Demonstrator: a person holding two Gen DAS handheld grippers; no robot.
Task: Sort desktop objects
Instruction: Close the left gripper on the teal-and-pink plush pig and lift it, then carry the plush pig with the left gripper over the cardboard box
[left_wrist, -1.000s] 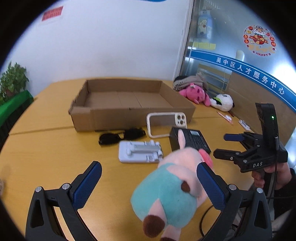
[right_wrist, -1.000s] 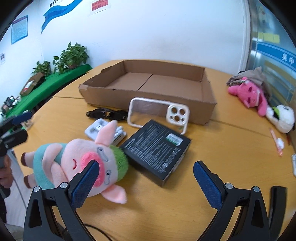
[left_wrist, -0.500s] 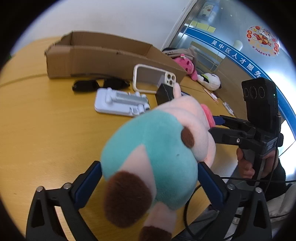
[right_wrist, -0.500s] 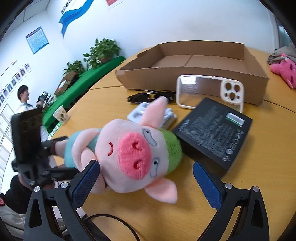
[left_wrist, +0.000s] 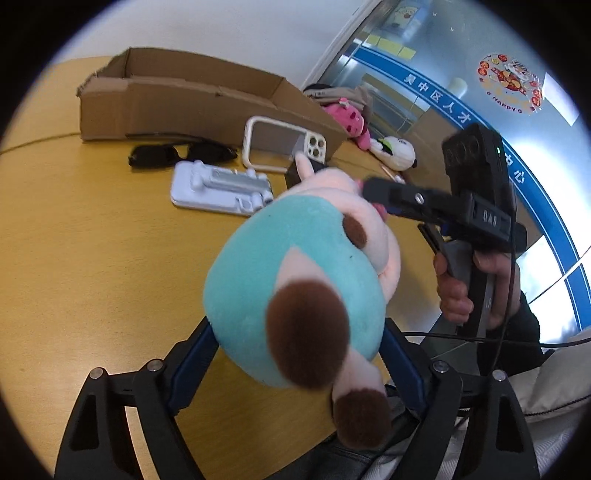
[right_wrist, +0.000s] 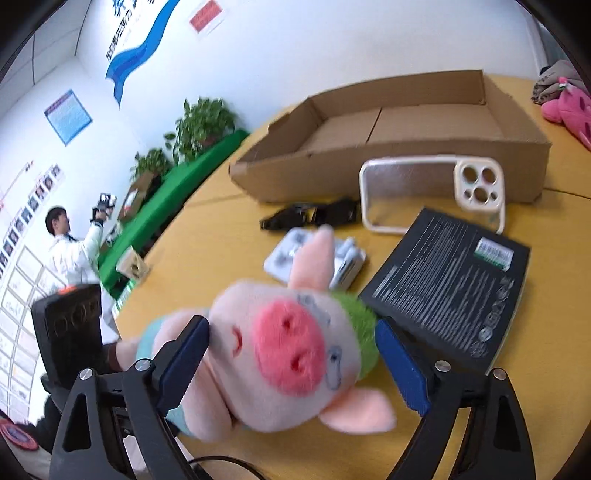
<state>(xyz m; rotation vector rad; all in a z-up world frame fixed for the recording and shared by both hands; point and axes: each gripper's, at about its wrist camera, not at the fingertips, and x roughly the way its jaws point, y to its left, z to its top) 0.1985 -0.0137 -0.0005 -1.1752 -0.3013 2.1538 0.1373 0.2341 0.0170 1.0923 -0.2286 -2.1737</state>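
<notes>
Both tongs around plush pig

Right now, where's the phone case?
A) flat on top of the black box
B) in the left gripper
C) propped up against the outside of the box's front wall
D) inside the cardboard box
C: the phone case stands on edge on the table, leaning against the outside of the cardboard box, behind the black box; the left gripper holds the plush pig instead.
</notes>
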